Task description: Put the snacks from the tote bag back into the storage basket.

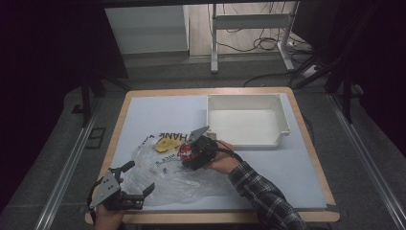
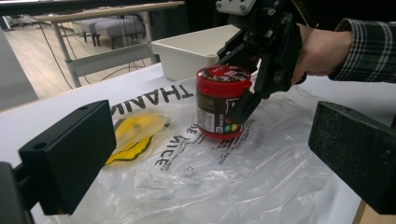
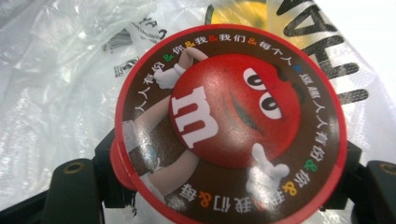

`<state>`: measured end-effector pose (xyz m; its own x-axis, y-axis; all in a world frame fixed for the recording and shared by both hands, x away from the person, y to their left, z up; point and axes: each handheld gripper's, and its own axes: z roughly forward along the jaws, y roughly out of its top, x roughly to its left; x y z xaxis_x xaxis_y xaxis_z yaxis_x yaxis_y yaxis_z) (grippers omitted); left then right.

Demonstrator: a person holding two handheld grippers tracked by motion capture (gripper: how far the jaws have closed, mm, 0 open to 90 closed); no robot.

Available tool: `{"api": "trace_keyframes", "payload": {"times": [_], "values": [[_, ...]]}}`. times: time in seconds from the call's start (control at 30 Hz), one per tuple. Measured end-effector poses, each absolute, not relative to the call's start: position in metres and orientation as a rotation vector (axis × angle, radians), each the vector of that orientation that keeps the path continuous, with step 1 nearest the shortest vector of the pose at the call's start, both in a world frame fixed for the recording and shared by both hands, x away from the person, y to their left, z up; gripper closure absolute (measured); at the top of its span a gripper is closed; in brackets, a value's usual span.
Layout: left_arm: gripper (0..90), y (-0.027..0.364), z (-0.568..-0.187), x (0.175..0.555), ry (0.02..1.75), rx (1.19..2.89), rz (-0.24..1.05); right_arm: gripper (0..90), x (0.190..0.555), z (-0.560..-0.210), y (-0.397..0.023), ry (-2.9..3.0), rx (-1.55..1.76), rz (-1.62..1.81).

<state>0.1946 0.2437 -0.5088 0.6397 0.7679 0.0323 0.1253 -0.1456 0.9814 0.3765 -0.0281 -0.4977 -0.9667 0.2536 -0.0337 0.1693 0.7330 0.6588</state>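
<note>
Gripping: right claw [image 2: 252, 77] pinches red-lidded candy jar [image 2: 220, 100] by its sides, jar upright on clear plastic bag [image 2: 224, 172] mid-bench | left claw [image 1: 139, 181] spread, empty, at bag's near edge | step: jar grasped, lift pending | next: probably raise straight up clear of the bag, carry to white tray [image 1: 282, 117], without snagging plastic.
</note>
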Motion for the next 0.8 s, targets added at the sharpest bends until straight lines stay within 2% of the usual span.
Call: {"api": "trace_keyframes", "payload": {"times": [0.8], "values": [[0.5, 0.244, -0.508, 0.194, 0.751, 1.64, 0.667, 25.9, 0.364, -0.475, -0.05, 2.755, 0.472, 1.061]]}}
